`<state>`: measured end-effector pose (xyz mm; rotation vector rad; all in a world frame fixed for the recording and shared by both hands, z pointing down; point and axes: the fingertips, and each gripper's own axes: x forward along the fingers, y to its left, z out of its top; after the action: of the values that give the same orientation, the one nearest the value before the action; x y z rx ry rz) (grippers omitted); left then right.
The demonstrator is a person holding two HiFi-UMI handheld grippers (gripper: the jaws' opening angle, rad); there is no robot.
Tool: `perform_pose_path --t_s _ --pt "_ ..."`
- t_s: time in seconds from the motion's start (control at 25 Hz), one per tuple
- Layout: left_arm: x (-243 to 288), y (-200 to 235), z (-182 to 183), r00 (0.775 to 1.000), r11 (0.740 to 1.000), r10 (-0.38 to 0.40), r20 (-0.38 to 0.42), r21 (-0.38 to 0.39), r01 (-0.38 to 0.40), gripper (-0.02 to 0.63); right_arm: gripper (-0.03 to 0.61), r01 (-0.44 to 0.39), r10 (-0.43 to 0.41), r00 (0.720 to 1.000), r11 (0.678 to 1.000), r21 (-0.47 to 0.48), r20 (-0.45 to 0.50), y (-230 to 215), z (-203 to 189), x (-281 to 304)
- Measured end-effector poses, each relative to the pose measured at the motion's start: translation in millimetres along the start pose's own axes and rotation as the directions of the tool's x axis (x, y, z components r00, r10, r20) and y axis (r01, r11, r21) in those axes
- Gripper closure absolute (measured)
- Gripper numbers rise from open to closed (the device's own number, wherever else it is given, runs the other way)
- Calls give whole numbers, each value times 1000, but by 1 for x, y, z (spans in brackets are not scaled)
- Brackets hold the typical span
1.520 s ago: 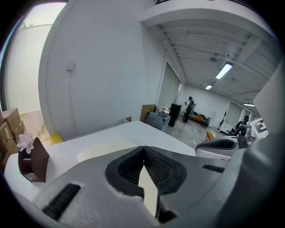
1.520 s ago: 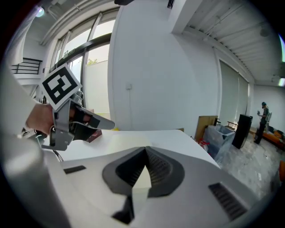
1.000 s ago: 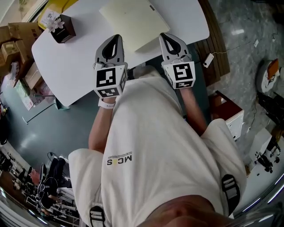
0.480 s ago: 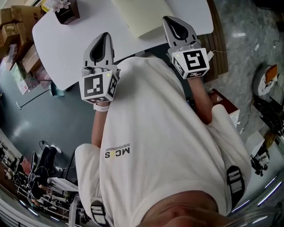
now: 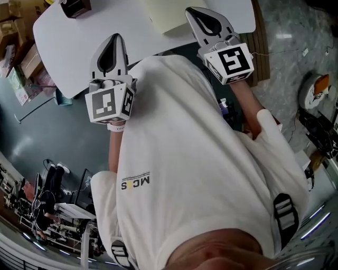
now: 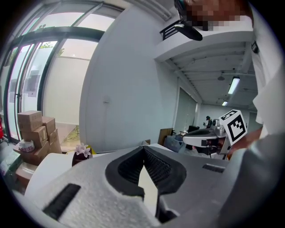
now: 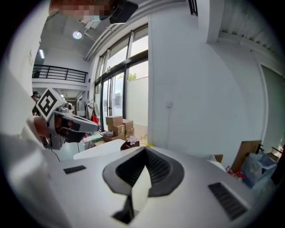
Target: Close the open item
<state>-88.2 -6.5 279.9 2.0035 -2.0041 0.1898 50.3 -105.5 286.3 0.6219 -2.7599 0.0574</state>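
The cream laptop (image 5: 170, 17) lies lid-down and flat on the white table (image 5: 74, 47), at the top edge of the head view. My left gripper (image 5: 116, 37) hovers over the table's near edge, left of the laptop; its jaws meet at the tips with nothing between them (image 6: 143, 147). My right gripper (image 5: 190, 10) hangs beside the laptop's right near corner, also shut and empty (image 7: 145, 148). Both are held up in front of the person's chest, apart from the laptop. Each gripper view shows the other gripper, the right one (image 6: 208, 136) and the left one (image 7: 73, 124).
A brown box with a white flower (image 5: 74, 6) stands on the table's far left corner. Cardboard boxes (image 6: 33, 129) are stacked by the windows to the left. The person's white shirt (image 5: 185, 158) fills the lower head view, with clutter on the floor at both sides.
Both grippers have lifted and drawn back toward the person's chest, the left one moving leftward. The table and laptop have slid toward the top of the head view. Both stayed shut.
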Motion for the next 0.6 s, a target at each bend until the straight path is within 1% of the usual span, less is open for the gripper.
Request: perform_pose_path --t_s 0.08,0.16,0.32,0.6 --pt "-3 4 2 1000 1000 15 6 -10 -15 589 563 -27 26 999 999 -27 -32 9 -4 5" --pt "-5 7 4 1000 1000 30 7 -9 -30 589 565 -44 43 998 998 -43 -39 18 -1 10" --pt "-7 4 0 999 1000 28 -18 -14 -28 589 563 -70 69 997 997 -37 -24 35 5 8" --pt "-8 0 6 1000 1000 15 4 -12 -15 589 563 -88 88 996 996 -21 2 54 16 13"
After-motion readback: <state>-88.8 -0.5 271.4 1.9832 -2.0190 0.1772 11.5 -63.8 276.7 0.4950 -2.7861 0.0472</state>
